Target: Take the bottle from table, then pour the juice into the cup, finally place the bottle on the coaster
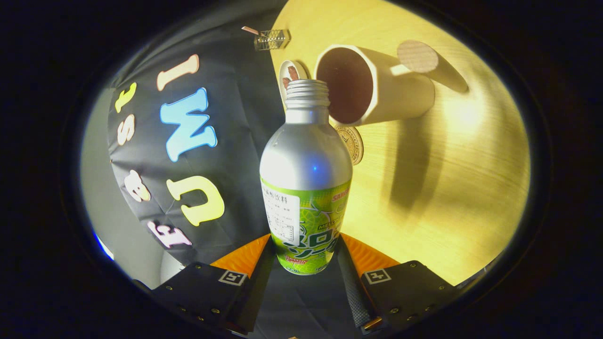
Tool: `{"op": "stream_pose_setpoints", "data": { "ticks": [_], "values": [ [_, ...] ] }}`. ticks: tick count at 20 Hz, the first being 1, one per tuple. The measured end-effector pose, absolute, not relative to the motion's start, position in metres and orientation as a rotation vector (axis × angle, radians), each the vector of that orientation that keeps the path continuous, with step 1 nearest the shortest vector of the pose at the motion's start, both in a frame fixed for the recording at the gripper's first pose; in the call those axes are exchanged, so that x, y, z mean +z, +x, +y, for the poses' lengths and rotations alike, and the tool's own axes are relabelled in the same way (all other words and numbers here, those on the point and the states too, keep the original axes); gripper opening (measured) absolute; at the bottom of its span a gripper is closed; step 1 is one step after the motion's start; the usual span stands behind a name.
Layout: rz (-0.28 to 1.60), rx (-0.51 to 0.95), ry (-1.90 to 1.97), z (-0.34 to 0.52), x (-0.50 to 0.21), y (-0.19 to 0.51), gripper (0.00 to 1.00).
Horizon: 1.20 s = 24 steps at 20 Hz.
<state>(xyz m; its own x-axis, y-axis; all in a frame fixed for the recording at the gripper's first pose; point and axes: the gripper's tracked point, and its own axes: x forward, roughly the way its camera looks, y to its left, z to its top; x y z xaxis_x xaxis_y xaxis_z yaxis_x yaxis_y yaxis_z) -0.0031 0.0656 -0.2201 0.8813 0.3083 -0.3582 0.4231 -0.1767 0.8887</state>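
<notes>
My gripper (306,252) is shut on a silver aluminium bottle (306,165) with a green label, one finger pressing on each side of its lower body. The bottle has no cap, and its threaded mouth (308,88) points away from me. The whole view is rolled, so the wooden table (461,179) stands like a wall beside the bottle. A white cup (377,84) with a dark inside stands on the table just beyond the bottle, its rim right next to the bottle's mouth. No stream of juice shows. A round tan disc (417,55) lies past the cup.
A round golden patterned disc (353,143) lies by the cup's base, partly behind the bottle. A small white dish (289,75) holding something brown sits behind the bottle's neck. A clear little box (272,39) is at the table's edge near the booth wall.
</notes>
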Motion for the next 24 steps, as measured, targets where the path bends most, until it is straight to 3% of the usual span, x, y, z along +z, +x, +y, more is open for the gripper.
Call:
{"op": "stream_pose_setpoints", "data": {
  "ticks": [24],
  "values": [
    [0.684, -0.153, 0.910, 0.051, -0.293, -0.026, 0.75]
  ]
}}
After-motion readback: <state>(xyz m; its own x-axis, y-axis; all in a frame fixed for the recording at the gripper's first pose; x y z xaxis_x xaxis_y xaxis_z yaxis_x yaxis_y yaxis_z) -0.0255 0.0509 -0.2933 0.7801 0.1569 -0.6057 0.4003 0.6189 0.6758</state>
